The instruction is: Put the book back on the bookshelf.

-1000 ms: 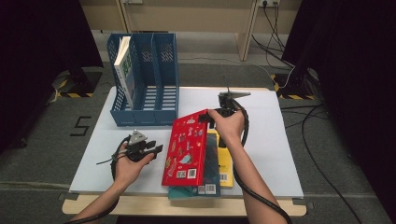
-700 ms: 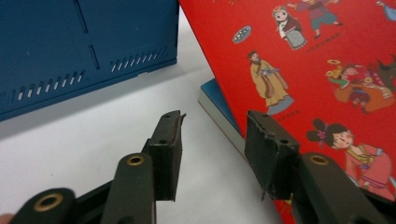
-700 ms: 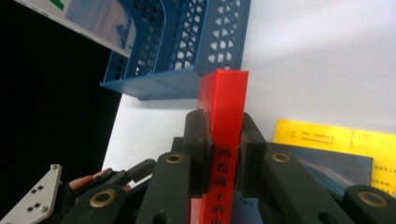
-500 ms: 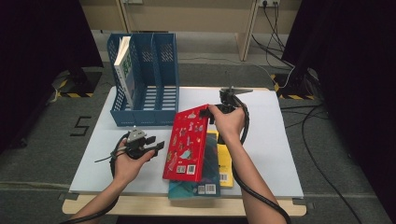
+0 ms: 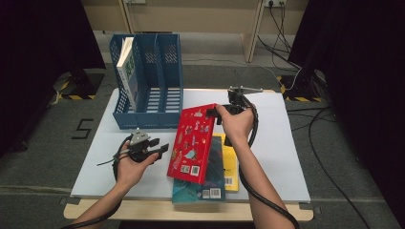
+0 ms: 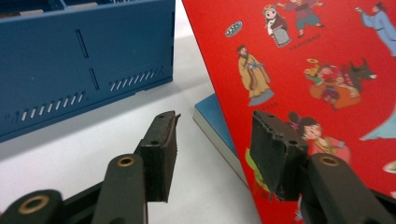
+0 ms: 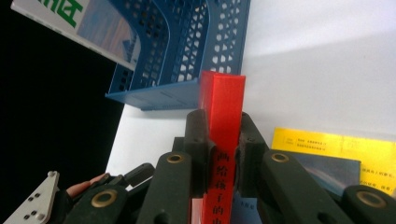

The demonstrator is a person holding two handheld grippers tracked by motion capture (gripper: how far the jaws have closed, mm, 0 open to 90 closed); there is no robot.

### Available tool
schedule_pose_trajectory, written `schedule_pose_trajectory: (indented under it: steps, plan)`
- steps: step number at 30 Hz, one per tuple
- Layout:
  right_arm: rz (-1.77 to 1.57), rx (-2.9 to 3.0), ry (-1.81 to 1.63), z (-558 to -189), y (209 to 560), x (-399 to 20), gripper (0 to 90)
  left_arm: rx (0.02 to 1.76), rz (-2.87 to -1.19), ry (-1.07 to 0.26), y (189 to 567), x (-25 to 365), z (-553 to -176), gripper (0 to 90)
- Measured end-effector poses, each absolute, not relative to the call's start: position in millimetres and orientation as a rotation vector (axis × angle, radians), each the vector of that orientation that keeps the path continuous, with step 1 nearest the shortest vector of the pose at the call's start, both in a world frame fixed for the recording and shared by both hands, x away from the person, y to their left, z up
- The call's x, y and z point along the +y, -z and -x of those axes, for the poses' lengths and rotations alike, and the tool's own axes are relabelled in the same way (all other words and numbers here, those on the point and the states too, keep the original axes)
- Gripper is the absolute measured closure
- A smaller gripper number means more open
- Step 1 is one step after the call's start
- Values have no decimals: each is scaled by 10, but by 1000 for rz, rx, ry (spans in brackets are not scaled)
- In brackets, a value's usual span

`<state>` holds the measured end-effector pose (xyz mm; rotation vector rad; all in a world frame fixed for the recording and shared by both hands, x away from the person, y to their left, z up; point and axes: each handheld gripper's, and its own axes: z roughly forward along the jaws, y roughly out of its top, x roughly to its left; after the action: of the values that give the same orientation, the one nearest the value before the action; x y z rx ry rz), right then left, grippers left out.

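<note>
Red book (image 7: 223,135) clamped between right jaws.

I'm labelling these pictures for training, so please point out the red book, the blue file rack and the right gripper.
red book (image 5: 192,143), high view, middle of its front cover.
blue file rack (image 5: 165,86), high view, right compartment's wall.
right gripper (image 7: 223,158), right gripper view, between the fingertips, which clamp the book's spine.

I am counting four books: one red book (image 5: 193,143), one yellow (image 5: 230,164), one teal (image 5: 197,191), one white (image 5: 126,71); one blue file rack (image 5: 165,71).
</note>
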<state>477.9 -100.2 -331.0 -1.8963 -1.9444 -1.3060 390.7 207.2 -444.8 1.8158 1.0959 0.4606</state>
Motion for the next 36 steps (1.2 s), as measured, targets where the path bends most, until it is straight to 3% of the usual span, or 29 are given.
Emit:
schedule_pose_trajectory:
  steps: [36]
  plan:
    - [1985,-1948,1469,-4804,3137,-950,798,967,-1764,-436,3945,1662,-4058,391]
